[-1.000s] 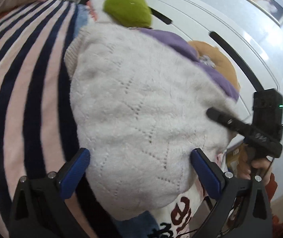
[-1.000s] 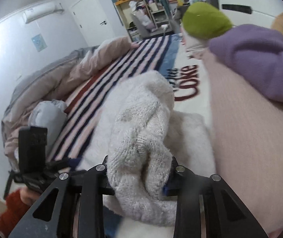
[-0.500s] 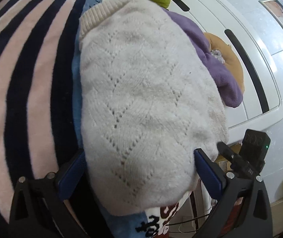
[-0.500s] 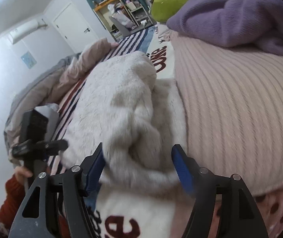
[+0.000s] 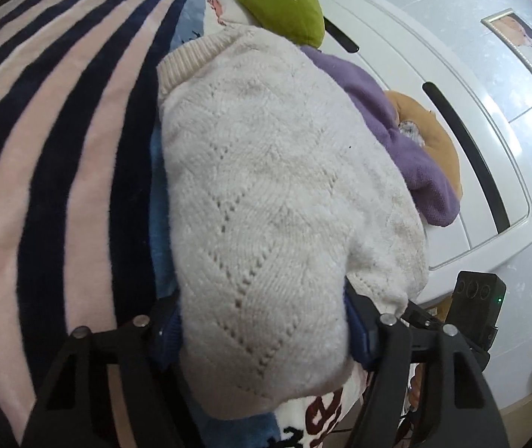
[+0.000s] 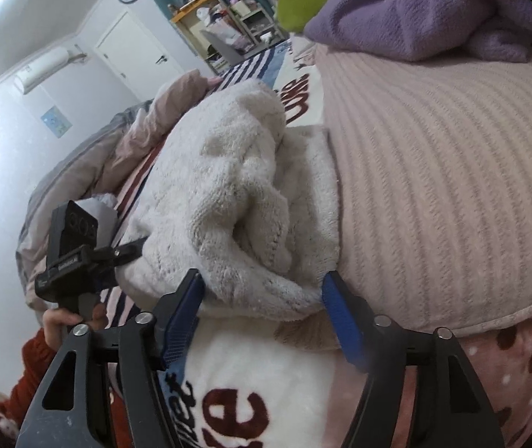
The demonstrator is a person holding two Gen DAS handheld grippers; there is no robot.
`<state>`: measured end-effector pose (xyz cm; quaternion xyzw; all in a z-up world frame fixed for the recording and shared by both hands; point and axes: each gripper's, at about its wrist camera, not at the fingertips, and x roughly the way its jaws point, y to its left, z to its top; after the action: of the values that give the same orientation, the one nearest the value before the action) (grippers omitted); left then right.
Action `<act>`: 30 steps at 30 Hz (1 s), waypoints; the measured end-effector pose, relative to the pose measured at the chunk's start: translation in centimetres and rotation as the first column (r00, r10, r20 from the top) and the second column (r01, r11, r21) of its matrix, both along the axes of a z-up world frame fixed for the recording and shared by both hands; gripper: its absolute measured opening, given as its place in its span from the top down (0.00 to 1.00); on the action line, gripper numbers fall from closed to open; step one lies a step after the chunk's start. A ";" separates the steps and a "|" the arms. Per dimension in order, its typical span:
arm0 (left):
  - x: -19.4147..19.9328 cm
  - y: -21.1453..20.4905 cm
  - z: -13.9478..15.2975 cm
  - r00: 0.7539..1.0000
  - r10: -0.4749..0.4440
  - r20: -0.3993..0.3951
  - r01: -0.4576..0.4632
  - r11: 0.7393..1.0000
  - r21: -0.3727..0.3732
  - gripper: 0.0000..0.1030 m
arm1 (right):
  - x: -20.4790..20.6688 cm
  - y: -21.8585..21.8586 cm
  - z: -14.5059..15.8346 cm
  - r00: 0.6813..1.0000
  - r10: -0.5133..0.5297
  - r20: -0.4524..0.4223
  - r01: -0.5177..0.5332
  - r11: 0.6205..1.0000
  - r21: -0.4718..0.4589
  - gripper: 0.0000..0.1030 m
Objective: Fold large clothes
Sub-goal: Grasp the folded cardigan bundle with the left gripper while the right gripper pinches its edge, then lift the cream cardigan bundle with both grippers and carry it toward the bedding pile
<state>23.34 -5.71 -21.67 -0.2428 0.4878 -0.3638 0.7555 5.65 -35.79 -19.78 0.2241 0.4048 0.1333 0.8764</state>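
Observation:
A cream knitted sweater (image 5: 266,186) lies lengthwise on the bed, its ribbed hem at the far end. My left gripper (image 5: 262,298) is closing its jaws on the sweater's near end, and the blue pads press into the bulging knit. In the right wrist view the same sweater (image 6: 228,171) is bunched in folds. My right gripper (image 6: 262,280) has its jaws closing, and the sweater's near edge lies between the blue fingertips (image 6: 187,298) without being squeezed. A hand holds the left gripper's body (image 6: 75,257) at the left.
A purple garment (image 5: 396,130), a green cushion (image 5: 280,7) and an orange cushion (image 5: 437,142) lie beyond the sweater. A pink ribbed blanket (image 6: 452,171) is heaped on its right. The striped cover (image 5: 60,149), a white lettered fleece (image 6: 266,392) and a white headboard (image 5: 434,56) surround it.
The left jaws narrowed from wide open onto the sweater's near end. The right gripper let go of the sweater bunch, drew back to its near edge, and its jaws are narrowing again.

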 end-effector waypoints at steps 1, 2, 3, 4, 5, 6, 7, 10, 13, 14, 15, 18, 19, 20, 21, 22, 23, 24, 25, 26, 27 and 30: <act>-0.1 0.3 0.0 1.000 0.001 0.000 -0.001 1.000 -0.004 0.38 | 0.0 0.1 0.0 1.000 -0.001 0.003 0.001 1.000 -0.002 0.58; -0.4 0.8 0.2 1.000 0.001 -0.001 -0.001 1.000 -0.013 0.38 | -0.1 0.3 0.0 1.000 -0.003 0.008 0.003 1.000 0.008 0.61; -0.8 1.6 0.2 1.000 0.000 -0.001 0.000 1.000 -0.018 0.39 | 0.0 0.5 0.2 1.000 -0.001 0.016 0.000 1.000 0.025 0.68; -1.2 2.6 0.4 1.000 0.002 -0.001 -0.002 1.000 -0.019 0.40 | 0.1 0.8 0.3 1.000 0.006 0.022 -0.007 0.999 0.038 0.74; -1.5 3.5 0.7 1.000 0.007 0.005 -0.007 1.000 -0.012 0.40 | 0.2 1.3 0.4 1.000 0.014 0.028 -0.015 0.999 0.044 0.74; -1.9 4.5 0.8 1.000 0.017 0.009 -0.017 1.000 -0.004 0.40 | 0.5 2.1 0.5 0.999 0.033 0.033 -0.035 0.998 0.043 0.74; -2.1 5.5 0.8 1.000 0.022 0.007 -0.022 1.000 -0.002 0.40 | 0.7 2.9 0.5 0.998 0.055 0.034 -0.057 0.997 0.048 0.74; -3.5 9.7 0.4 0.999 0.047 -0.014 -0.047 0.999 0.003 0.40 | 1.3 6.0 -0.2 0.990 0.142 0.028 -0.144 0.985 0.093 0.74; -4.0 11.4 -0.3 0.999 0.045 -0.030 -0.045 0.999 -0.001 0.40 | 1.9 8.4 -1.3 0.982 0.187 0.023 -0.189 0.972 0.138 0.71; -4.2 11.8 -0.3 0.998 0.051 -0.023 -0.051 0.999 -0.003 0.40 | 2.0 8.7 -1.6 0.985 0.174 0.020 -0.175 0.975 0.139 0.67; -4.2 11.8 -0.2 0.998 0.053 -0.017 -0.053 0.999 -0.002 0.40 | 2.2 8.7 -1.9 0.988 0.156 0.015 -0.157 0.979 0.132 0.57; -4.4 11.9 0.4 0.999 0.045 0.002 -0.045 0.998 0.033 0.39 | 2.1 8.3 -2.6 0.995 0.095 -0.010 -0.093 0.990 0.102 0.47; -4.5 11.7 0.6 0.999 0.045 0.008 -0.045 0.998 0.047 0.39 | 2.0 8.2 -2.8 0.997 0.078 -0.015 -0.076 0.993 0.094 0.39; -4.4 11.7 0.6 0.999 0.045 0.008 -0.046 0.998 0.053 0.39 | 1.9 8.0 -2.9 0.998 0.055 -0.025 -0.053 0.996 0.076 0.30; -4.3 11.7 0.6 0.999 0.043 0.002 -0.043 0.998 0.049 0.39 | 1.8 7.6 -3.2 0.999 0.033 -0.040 -0.031 0.998 0.055 0.13; -4.2 12.1 0.4 0.999 0.042 -0.001 -0.042 0.998 0.046 0.39 | 1.8 7.2 -3.8 0.998 0.028 -0.057 -0.025 0.998 0.064 0.12; -4.0 11.9 0.4 0.999 0.044 -0.004 -0.043 0.998 0.041 0.39 | 1.7 6.8 -4.3 0.997 0.040 -0.070 -0.033 0.995 0.096 0.12; -3.8 11.3 0.6 0.999 0.046 -0.009 -0.046 0.998 0.038 0.38 | 2.0 6.2 -5.3 0.994 0.056 -0.097 -0.040 0.986 0.164 0.12; -3.7 11.3 0.5 0.999 0.049 -0.014 -0.048 0.998 0.033 0.38 | 2.3 5.9 -6.2 0.991 0.073 -0.113 -0.046 0.973 0.225 0.12; -3.9 11.8 0.3 0.999 0.050 -0.013 -0.050 0.998 0.032 0.37 | 2.6 5.7 -6.7 0.991 0.079 -0.106 -0.050 0.966 0.252 0.12; -3.9 11.7 0.3 0.999 0.053 -0.012 -0.053 0.998 0.035 0.35 | 2.6 5.7 -6.7 0.992 0.081 -0.097 -0.054 0.966 0.252 0.13; -3.8 11.8 0.3 0.998 0.066 -0.015 -0.065 0.997 0.047 0.28 | 3.5 6.0 -6.8 0.990 0.091 -0.105 -0.055 0.951 0.305 0.27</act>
<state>19.57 6.06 -21.39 -0.2440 0.4940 -0.3254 0.7685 9.12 -29.83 -26.62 0.3477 0.4388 0.2123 0.8009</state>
